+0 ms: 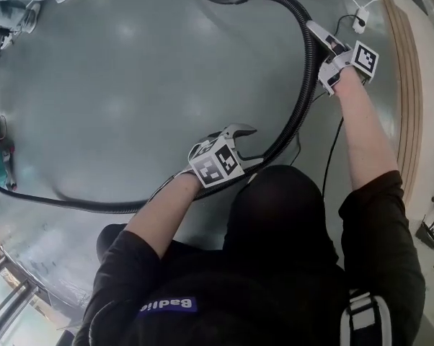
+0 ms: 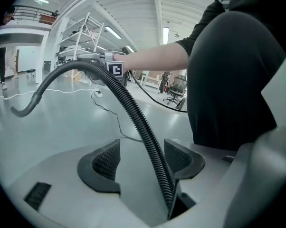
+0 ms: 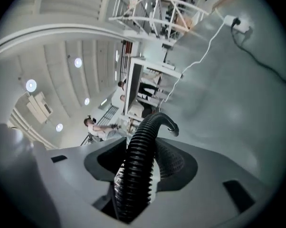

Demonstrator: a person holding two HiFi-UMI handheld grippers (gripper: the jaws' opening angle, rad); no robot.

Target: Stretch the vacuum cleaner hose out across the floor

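Vacuum hose (image 1: pixel 293 125) arcs over the grey floor (image 1: pixel 130 85), raised off it at two spots: right gripper (image 3: pixel 139 169) clamps it tight, while left gripper (image 2: pixel 143 161) stands wide, hose lying loose between its jaws.

I read the hose (image 1: pixel 303 85) as black ribbed plastic, faintly shiny — the floor (image 1: pixel 145 71) smooth, glossy grey. The left gripper (image 2: pixel 142 148) has a matt grey plastic shell and dark, finely gridded pads (image 2: pixel 106 161).

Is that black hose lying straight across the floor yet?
No, the hose sweeps round in a wide curve in the head view.
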